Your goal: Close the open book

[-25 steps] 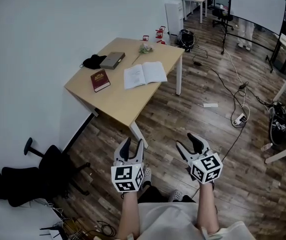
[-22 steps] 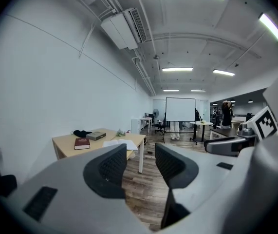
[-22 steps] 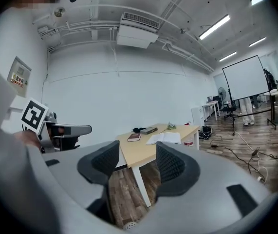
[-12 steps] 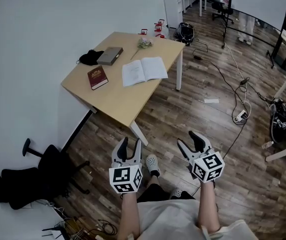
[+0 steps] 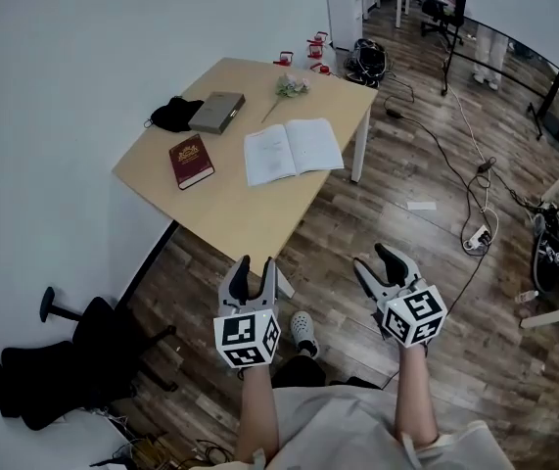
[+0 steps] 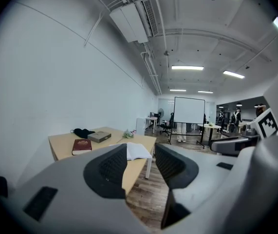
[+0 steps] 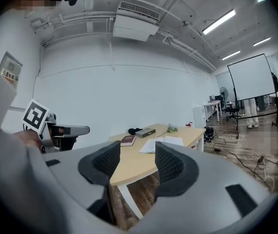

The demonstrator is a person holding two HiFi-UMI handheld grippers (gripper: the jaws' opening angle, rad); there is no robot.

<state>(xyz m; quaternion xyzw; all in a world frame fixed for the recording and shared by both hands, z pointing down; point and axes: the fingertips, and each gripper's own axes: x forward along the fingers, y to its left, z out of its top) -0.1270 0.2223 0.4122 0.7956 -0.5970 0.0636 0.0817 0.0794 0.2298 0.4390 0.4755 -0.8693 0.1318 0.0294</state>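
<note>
Fingers on the left gripper [image 5: 256, 265] and right gripper [image 5: 374, 258] stand spread, pinching nothing, held over the wooden floor [image 5: 357, 223] near the person; the surface [image 5: 225, 218] lies ahead, well apart from both; on its far right part the open book [image 5: 294, 150] rests pages up (a closed red book [image 5: 191, 161] sits to its left); nothing of the closing looks done; reaching the surface and folding one half over are all left.
</note>
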